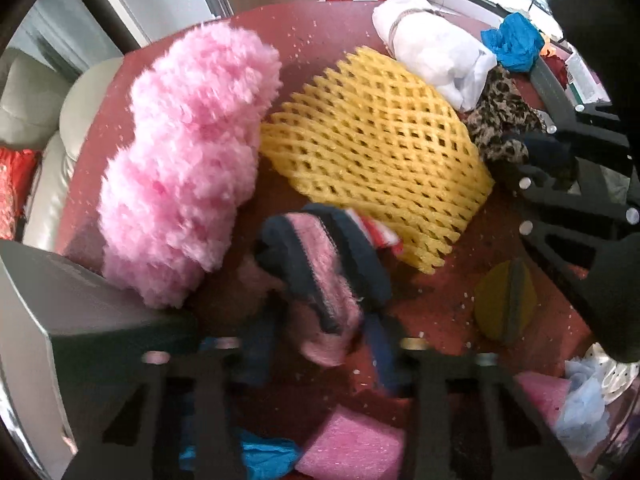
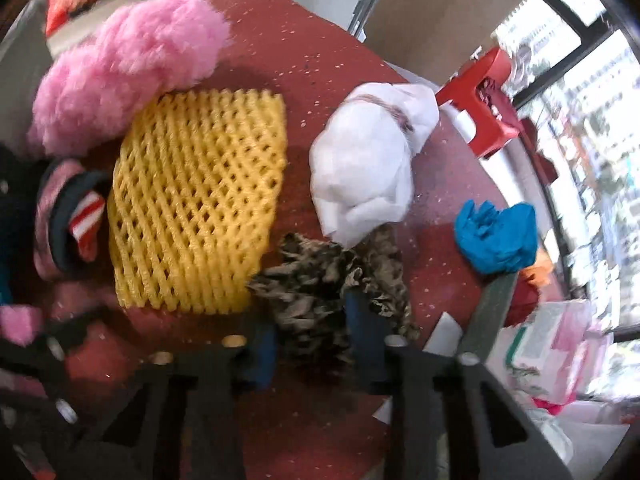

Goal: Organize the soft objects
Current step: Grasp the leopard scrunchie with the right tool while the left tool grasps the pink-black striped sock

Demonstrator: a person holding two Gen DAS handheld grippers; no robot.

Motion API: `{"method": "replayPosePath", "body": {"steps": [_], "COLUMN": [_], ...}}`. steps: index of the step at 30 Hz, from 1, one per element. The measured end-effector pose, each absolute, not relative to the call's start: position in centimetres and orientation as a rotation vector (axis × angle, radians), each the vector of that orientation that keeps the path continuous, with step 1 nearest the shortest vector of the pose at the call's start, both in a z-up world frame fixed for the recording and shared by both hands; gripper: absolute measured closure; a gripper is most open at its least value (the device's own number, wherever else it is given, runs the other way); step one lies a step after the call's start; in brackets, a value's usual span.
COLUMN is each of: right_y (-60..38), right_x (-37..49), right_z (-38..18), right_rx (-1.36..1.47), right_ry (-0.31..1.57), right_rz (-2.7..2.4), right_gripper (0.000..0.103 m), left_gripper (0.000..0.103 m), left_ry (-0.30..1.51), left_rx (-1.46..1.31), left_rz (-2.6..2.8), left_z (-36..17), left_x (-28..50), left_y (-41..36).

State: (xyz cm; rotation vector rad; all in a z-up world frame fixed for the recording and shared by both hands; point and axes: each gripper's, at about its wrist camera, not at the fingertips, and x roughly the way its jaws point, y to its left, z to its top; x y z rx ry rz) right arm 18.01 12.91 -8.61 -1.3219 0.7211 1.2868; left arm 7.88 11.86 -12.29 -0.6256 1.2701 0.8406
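On table [image 2: 280,40] | left tool [image 1: 316,340] grips striped sock [image 1: 320,280] | right tool [image 2: 316,340] grips leopard cloth [image 2: 320,280]

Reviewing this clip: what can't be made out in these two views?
- Left wrist view: the striped pink and navy item between the left gripper fingers is motion-blurred; grip unclear.
- Right wrist view: the leopard-print cloth hides the right gripper fingertips.
- Right wrist view: items beyond the table edge are blurred.

Your red speckled table [image 2: 280,52] carries a fluffy pink plush [image 2: 120,60], yellow foam netting [image 2: 196,204], a white tied bundle [image 2: 364,164], leopard-print cloth [image 2: 316,276] and crumpled blue cloth [image 2: 496,236].
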Motion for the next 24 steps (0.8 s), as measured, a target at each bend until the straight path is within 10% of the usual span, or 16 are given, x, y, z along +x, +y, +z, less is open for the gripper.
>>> {"method": "replayPosePath", "body": {"steps": [24], "right_y": [8.1], "right_x": [26.2], "right_z": [-0.1], "right_rx": [-0.762], "right_ry": [1.094], "right_rz": [1.238], "right_gripper": [0.085], "left_gripper": [0.083], "left_ry": [1.202], "left_rx": [-0.581], "left_rz": [0.738], "left_z": [-4.2], "left_x": [8.8], "left_y": [9.4]}}
